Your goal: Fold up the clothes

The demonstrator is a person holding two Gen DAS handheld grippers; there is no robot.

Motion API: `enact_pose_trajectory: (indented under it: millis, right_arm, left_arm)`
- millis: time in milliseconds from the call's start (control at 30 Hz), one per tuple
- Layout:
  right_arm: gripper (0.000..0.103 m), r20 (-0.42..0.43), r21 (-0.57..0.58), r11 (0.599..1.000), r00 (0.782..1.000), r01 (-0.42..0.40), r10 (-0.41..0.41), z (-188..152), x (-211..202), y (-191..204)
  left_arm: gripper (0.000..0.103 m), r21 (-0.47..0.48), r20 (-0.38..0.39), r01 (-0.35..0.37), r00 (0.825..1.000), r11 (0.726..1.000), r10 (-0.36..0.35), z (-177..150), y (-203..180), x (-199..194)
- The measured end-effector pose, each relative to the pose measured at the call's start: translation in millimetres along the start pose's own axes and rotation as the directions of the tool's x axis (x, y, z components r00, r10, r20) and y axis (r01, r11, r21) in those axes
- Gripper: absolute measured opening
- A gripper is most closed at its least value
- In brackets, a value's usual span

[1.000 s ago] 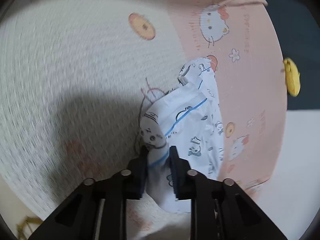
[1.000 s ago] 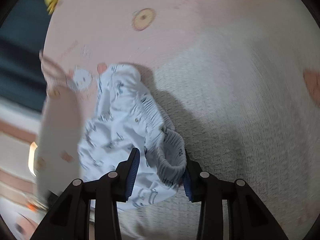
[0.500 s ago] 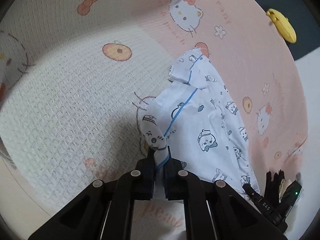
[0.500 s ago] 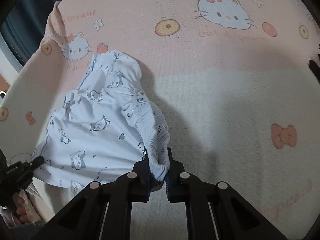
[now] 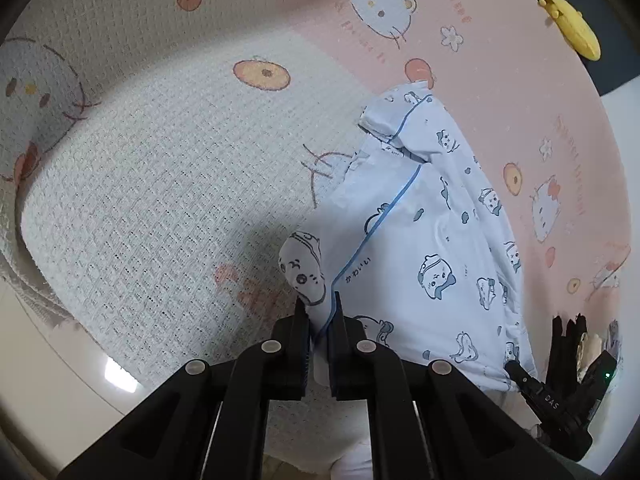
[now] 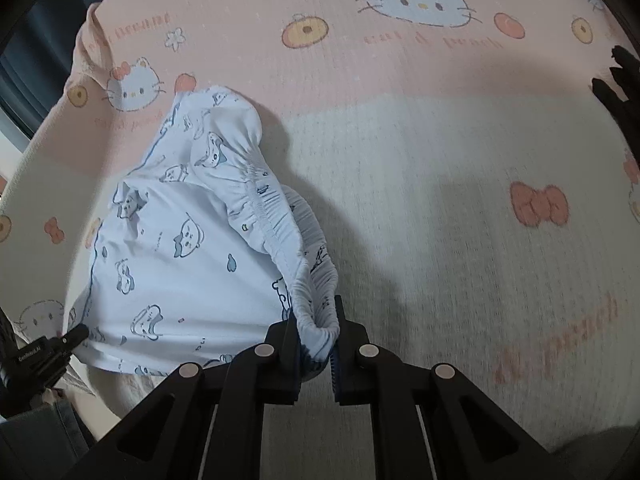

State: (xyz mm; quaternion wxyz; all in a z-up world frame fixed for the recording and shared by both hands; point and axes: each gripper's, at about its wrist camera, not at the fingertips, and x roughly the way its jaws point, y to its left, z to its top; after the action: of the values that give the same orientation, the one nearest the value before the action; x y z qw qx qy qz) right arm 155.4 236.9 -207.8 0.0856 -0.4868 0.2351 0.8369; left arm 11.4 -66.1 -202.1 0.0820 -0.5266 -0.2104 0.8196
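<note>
Left gripper [image 5: 318,312] clamped on a hem corner of the white printed shorts [image 5: 432,240], right gripper [image 6: 316,320] pinching their gathered elastic waistband — fabric hanging forward from both claws, pink-and-cream cartoon blanket [image 6: 440,160] beneath and beyond, yellow toy [image 5: 570,26] farthest off.

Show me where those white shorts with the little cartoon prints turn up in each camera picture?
Left wrist view: white shorts at centre-right, their blue-piped edge in the left tongs.
Right wrist view: centre-left, the gathered waistband in the right tongs.
Shared landmark: the pink cat-print blanket beneath.
</note>
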Motion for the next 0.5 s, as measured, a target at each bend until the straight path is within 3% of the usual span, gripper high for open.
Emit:
enact_pose_trajectory:
  millis: [200, 500]
  right_arm:
    - [0.008, -0.027, 0.029, 0.999, 0.999, 0.028, -0.028, -13, -4, -2]
    - [0.008, -0.088, 0.014, 0.999, 0.995, 0.051, -0.049, -24, -5, 4]
  left_arm:
    - [0.006, 0.118, -0.007, -0.045, 0.999, 0.992, 0.047, 3, -10, 7]
    - [0.006, 0.162, -0.031, -0.078, 0.996, 0.984, 0.084, 3, -8, 16]
